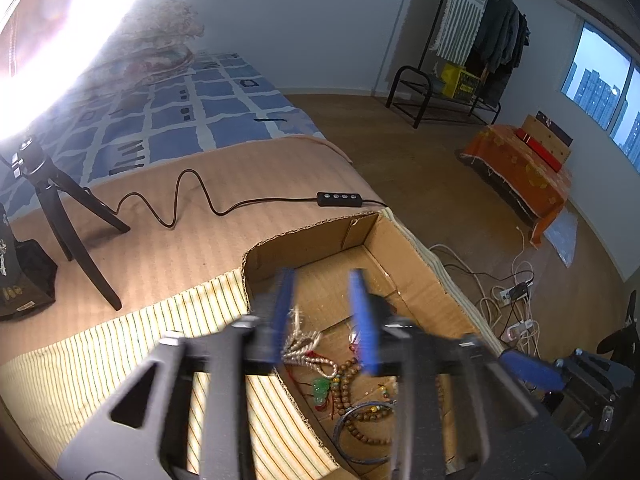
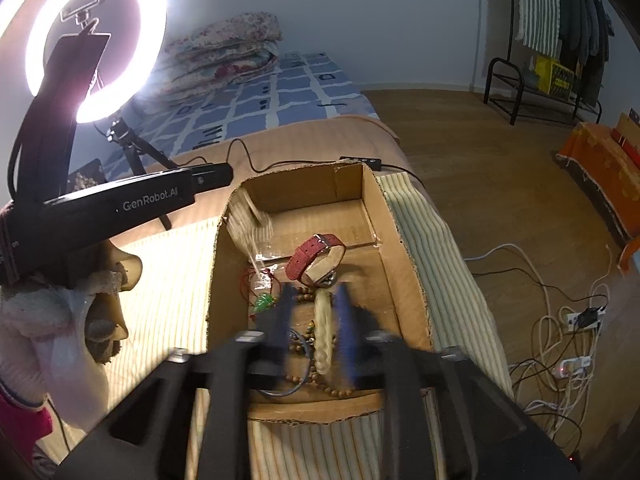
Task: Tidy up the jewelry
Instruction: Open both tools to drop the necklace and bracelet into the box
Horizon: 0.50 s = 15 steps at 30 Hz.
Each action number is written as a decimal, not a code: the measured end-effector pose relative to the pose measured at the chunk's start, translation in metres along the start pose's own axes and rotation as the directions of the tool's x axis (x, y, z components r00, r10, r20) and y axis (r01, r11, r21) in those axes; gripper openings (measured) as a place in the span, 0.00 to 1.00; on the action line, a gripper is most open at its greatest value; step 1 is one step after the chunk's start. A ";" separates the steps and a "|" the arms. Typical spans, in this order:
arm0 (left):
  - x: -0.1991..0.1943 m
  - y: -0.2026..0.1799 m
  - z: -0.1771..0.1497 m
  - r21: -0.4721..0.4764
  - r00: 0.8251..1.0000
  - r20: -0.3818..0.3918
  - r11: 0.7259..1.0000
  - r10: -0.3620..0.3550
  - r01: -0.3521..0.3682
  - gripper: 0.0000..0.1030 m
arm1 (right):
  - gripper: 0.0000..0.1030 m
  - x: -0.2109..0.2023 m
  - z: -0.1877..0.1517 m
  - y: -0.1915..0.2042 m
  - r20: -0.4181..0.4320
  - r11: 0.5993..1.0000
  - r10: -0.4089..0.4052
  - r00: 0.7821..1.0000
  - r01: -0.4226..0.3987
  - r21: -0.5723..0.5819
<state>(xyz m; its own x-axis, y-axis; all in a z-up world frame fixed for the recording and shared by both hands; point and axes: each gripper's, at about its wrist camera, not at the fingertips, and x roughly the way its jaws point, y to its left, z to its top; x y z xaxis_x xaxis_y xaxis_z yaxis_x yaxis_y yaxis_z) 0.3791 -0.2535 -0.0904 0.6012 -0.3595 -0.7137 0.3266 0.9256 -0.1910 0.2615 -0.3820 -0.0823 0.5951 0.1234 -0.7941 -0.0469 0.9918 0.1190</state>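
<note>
An open cardboard box (image 1: 424,280) (image 2: 400,272) lies on a striped cloth on the bed and holds the jewelry. In the left wrist view my left gripper (image 1: 321,276) hangs over the box, its blue fingers apart, with a silvery tassel chain (image 1: 300,342) between them close to the left one. Below lie a green pendant (image 1: 320,390), brown wooden beads (image 1: 348,380) and a thin blue ring (image 1: 340,428). In the right wrist view my right gripper (image 2: 315,290) is open around a pale braided bracelet (image 2: 323,332) without pressing it. A red-strapped watch (image 2: 316,256) sits just beyond.
A lit ring light (image 2: 96,40) on a black tripod (image 1: 60,208) stands left of the box, its cable and controller (image 1: 340,199) running behind it. A clear bag (image 2: 250,224) leans in the box's far left corner. Cables and power strips (image 2: 576,320) lie on the floor right of the bed.
</note>
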 end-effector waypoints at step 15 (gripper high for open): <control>-0.018 0.001 0.001 0.003 1.000 0.020 1.000 0.015 -0.015 0.37 | 0.47 -0.007 0.000 0.007 0.026 1.000 -0.019 0.999 0.020 -0.016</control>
<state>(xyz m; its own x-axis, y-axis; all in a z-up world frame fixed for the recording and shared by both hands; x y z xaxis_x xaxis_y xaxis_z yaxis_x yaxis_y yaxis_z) 0.3692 -0.2464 -0.0765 0.6205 -0.3474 -0.7031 0.3192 0.9308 -0.1783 0.2569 -0.3761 -0.0760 0.6164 0.1033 -0.7806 -0.0478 0.9944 0.0938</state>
